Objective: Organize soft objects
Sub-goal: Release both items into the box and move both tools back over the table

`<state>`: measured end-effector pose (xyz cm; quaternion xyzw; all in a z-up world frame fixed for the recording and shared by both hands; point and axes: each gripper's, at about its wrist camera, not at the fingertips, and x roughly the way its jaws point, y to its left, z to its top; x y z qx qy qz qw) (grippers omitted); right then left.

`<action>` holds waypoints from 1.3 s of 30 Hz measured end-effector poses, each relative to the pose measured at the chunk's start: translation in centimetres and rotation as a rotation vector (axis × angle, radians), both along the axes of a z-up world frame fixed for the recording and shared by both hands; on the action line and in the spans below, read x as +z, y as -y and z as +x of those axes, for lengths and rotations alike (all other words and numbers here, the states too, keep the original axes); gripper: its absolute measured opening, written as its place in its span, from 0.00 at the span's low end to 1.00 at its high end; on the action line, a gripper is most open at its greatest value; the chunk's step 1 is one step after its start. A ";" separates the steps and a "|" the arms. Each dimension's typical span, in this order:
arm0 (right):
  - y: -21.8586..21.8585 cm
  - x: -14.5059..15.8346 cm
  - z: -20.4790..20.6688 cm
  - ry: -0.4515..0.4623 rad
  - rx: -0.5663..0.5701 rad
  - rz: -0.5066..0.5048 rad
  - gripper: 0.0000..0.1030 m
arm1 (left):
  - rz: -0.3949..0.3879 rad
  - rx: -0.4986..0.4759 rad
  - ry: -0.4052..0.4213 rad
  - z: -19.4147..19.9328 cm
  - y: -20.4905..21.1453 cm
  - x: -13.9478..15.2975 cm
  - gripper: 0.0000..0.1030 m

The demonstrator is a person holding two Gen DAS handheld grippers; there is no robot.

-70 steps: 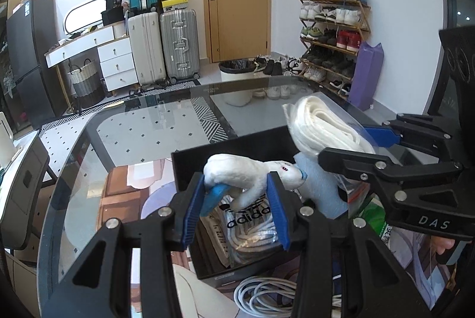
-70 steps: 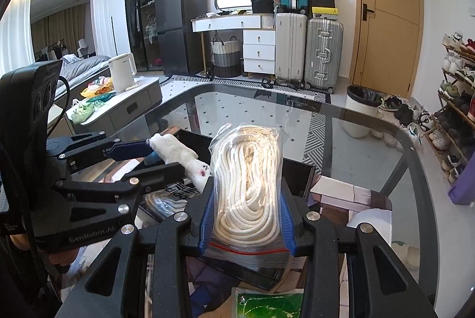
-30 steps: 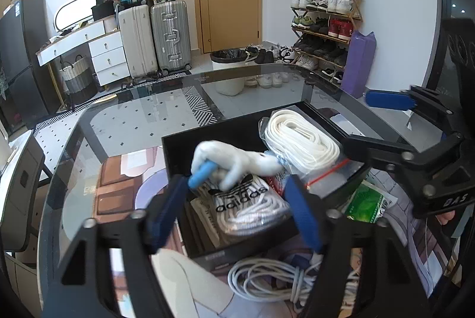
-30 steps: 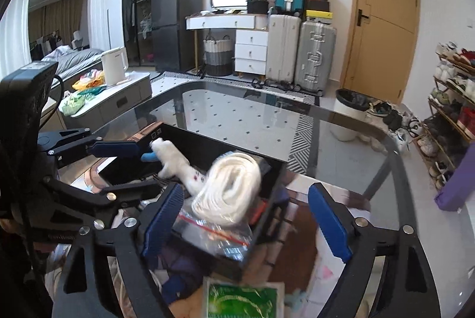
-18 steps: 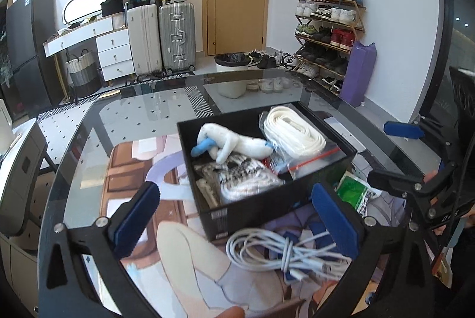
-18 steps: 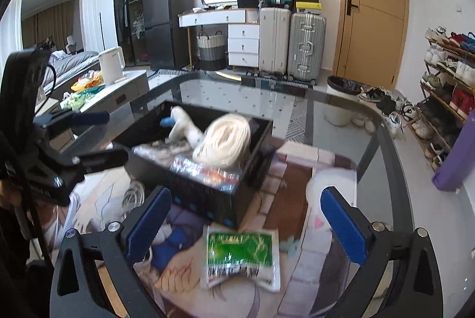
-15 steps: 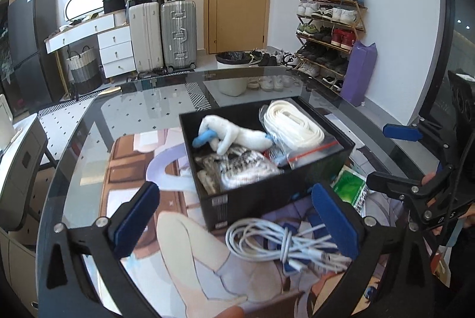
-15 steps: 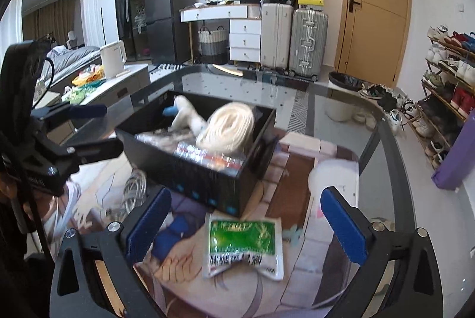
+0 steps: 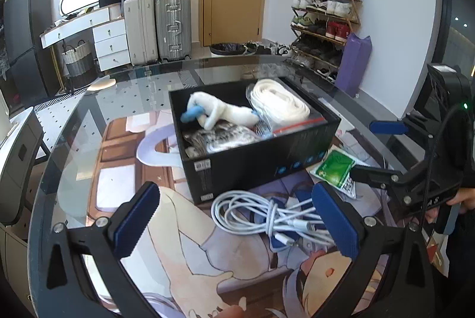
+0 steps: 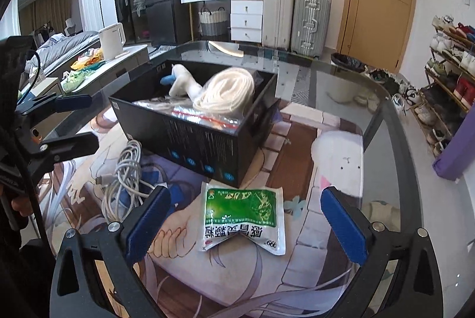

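Left wrist: glass table (image 9: pixel 89 116) (suitcases (image 9: pixel 157 27) behind)

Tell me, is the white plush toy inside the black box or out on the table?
Inside. The white plush toy lies in the black box, on top of other bagged items, beside the bagged white rope.

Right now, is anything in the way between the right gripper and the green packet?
Nothing visible is. The green packet lies flat on the table mat, in front of the black box, right between the open right gripper fingers. The white cable bundle lies off to its left.
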<state>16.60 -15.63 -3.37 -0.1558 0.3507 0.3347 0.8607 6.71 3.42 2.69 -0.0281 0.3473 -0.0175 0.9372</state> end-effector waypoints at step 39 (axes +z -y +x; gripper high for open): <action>-1.7 -4.9 1.7 -0.143 -0.034 -0.094 0.99 | -0.090 -0.057 -0.118 1.4 2.4 -3.0 1.00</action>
